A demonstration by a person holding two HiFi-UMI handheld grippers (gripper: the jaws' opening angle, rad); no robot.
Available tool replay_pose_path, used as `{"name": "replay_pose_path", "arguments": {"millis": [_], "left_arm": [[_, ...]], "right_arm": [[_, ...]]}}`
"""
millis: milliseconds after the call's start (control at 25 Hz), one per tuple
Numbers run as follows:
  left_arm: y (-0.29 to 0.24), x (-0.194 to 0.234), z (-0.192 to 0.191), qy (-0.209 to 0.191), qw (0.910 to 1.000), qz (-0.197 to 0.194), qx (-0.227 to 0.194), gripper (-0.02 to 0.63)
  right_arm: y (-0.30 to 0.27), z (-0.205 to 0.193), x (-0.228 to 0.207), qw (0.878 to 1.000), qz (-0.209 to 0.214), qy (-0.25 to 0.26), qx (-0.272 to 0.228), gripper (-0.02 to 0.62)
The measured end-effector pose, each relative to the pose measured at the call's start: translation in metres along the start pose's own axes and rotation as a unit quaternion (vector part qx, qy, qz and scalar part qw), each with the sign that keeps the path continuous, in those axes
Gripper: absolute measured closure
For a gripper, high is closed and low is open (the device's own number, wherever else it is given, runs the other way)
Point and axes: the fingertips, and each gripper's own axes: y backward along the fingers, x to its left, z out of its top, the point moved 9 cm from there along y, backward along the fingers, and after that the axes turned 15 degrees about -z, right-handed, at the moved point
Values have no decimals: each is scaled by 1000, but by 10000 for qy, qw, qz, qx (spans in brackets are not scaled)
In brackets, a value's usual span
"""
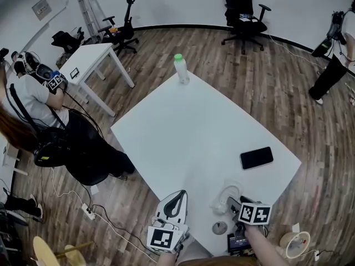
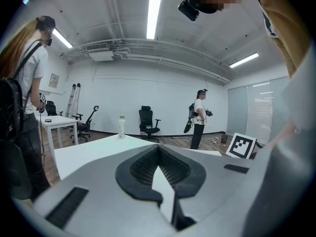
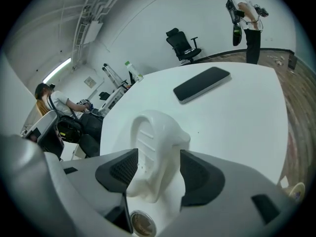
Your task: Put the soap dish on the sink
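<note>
A white soap dish (image 1: 226, 192) lies on the white table (image 1: 188, 132) near its front edge. In the right gripper view the soap dish (image 3: 157, 142) is tilted up between the two dark pads. My right gripper (image 1: 232, 203) (image 3: 154, 164) is open around the dish, jaws as wide as they go, the pads close beside it. My left gripper (image 1: 181, 193) rests at the table's front edge, left of the dish, and holds nothing. In its own view the left gripper (image 2: 158, 149) has its tips together. I see no sink in any view.
A small round metal disc (image 1: 219, 228) (image 3: 140, 223) lies just in front of the dish. A black phone (image 1: 256, 158) (image 3: 202, 84) lies to the right and a green-capped bottle (image 1: 181, 69) stands at the far corner. A person (image 1: 33, 101) sits at left.
</note>
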Motion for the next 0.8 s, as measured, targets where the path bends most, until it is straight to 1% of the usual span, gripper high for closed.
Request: {"name": "replay_pose_path", "arguments": {"millis": [120,160,280,400,560,600,680,720,760,800], "left_arm": [[2,-3,3,-71,9999,4,88,600],[2,-4,4,-82,9999,-13,59,600],[5,-8,4,-92,9999,-48,-34,600],[11,-10,5,-148,9999,-15,-20,600],[16,-12,7,-200,9998,9,9,600],[17,-12,7,-208,9998,41,3,600],[19,-13,9,-236,9996,117,-29,600],[19,-13,10,-256,9996,125,-63,600],[20,-13,12,-282,9995,120,-85,600],[20,-14,14,-313,9994,108,-86,600]], "right_arm": [[5,-1,-3,9996,-186,125,-197,341],[7,-1,-4,9993,-218,175,-243,341],[11,-3,-5,9990,-184,255,-304,341],[15,-6,-2,9987,-156,334,-366,342],[21,-6,-2,9969,-312,474,-540,347],[23,-6,-2,9960,-392,532,-605,377],[26,-7,-3,9932,-542,669,-781,494],[28,-7,-3,9919,-585,723,-870,565],[30,-7,-4,9909,-600,752,-936,586],[31,-6,-4,9906,-591,753,-978,586]]}}
